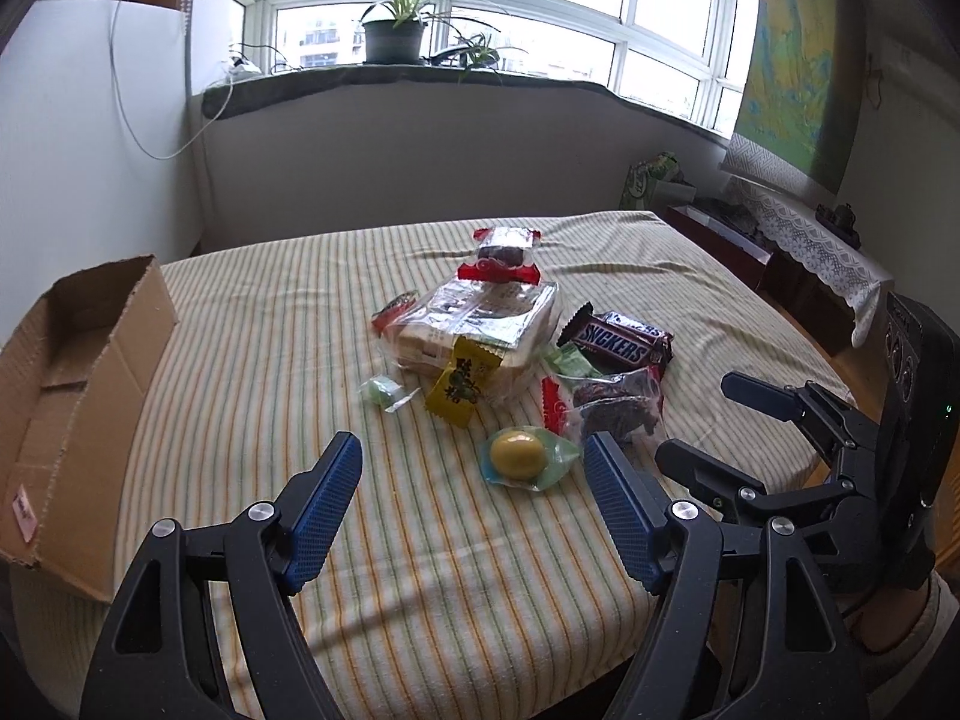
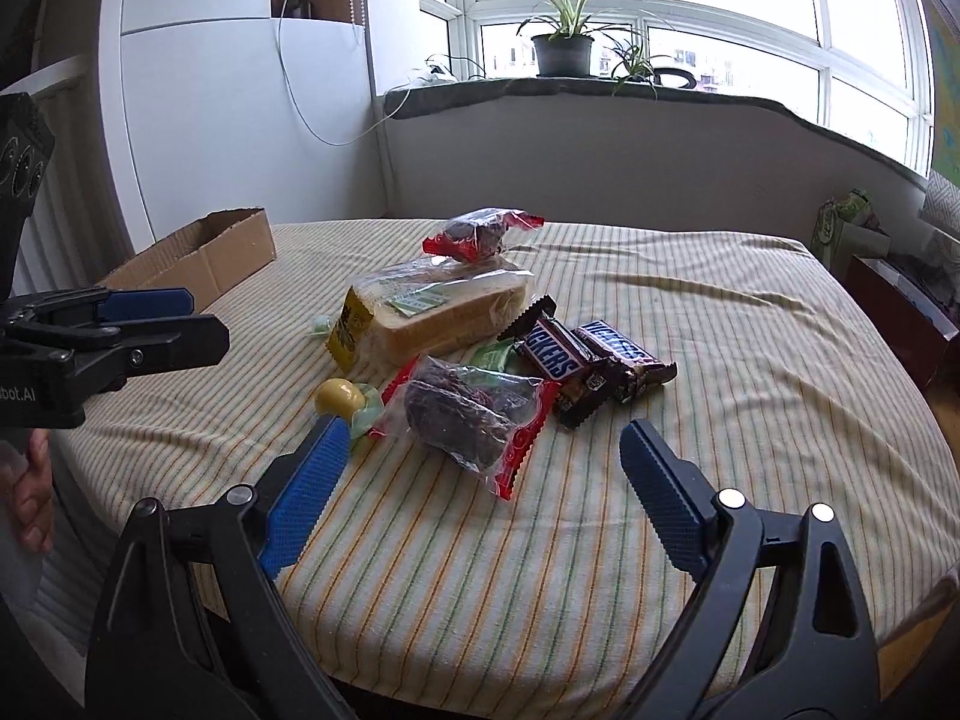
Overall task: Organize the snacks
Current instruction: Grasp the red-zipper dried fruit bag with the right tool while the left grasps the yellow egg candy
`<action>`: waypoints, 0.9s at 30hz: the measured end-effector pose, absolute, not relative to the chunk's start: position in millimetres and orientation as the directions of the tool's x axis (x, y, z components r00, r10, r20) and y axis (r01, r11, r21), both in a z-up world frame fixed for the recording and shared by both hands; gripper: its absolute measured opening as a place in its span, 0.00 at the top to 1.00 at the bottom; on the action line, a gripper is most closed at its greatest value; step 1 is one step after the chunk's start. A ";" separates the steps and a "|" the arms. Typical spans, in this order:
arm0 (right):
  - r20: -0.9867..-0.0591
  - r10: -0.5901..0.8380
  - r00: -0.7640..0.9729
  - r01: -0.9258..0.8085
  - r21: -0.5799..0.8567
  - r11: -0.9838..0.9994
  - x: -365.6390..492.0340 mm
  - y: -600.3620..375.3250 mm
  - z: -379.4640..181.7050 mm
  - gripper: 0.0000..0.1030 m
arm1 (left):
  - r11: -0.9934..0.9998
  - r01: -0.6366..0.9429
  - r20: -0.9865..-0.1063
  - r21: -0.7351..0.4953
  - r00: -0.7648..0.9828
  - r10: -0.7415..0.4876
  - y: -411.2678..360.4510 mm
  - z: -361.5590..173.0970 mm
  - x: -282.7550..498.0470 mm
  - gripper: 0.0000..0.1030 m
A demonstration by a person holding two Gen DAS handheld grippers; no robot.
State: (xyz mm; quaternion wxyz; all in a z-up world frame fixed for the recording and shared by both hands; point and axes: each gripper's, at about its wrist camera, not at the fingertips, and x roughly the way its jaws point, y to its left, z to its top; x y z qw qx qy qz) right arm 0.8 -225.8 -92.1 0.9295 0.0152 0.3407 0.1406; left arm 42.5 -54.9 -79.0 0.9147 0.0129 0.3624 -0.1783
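A heap of snacks lies mid-table on the striped cloth [image 1: 420,540]: a bagged bread loaf [image 1: 474,324] [image 2: 444,312], two Snickers bars [image 1: 618,342] [image 2: 594,366], a red-edged bag of dark cakes [image 1: 612,408] [image 2: 468,420], a second such bag [image 1: 504,252] [image 2: 480,234], a yellow sachet [image 1: 462,384], a small green sweet [image 1: 381,391] and a yellow ball in clear wrap [image 1: 519,456] [image 2: 339,396]. My left gripper [image 1: 474,462] stands open just short of the yellow ball. My right gripper [image 2: 480,450] [image 1: 708,420] is open before the dark cake bag, holding nothing.
An open cardboard box [image 1: 78,396] [image 2: 204,258] sits at the table's left edge. A window sill with potted plants [image 1: 396,30] runs behind. A low cabinet with a lace cover [image 1: 804,252] stands at the right. A hand [image 2: 30,492] shows at the left.
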 end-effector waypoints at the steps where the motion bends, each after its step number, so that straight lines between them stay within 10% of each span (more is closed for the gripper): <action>1: -0.635 0.286 0.717 -0.254 0.145 0.956 3.5 -228.3 -95.1 0.09 | 0.934 0.340 -0.677 -0.108 0.663 -0.319 -57.4 -85.0 45.1 0.26; 14: -0.678 0.419 0.605 -0.297 0.296 0.908 45.4 -225.6 -116.1 0.10 | 0.900 0.427 -0.734 -0.089 0.583 -0.349 -87.7 -126.7 70.1 0.25; 18: -0.687 0.422 0.591 -0.292 0.306 0.906 58.3 -219.2 -121.2 0.31 | 0.892 0.446 -0.732 -0.066 0.586 -0.348 -93.4 -129.0 79.3 0.27; 22: -0.684 0.421 0.596 -0.290 0.306 0.907 61.1 -221.8 -123.2 0.48 | 0.891 0.451 -0.726 -0.051 0.596 -0.343 -93.0 -129.5 81.0 0.54; 27: -0.672 0.419 0.610 -0.274 0.318 0.908 55.6 -234.1 -121.2 0.54 | 0.892 0.442 -0.718 -0.093 0.592 -0.368 -85.9 -128.4 82.6 0.59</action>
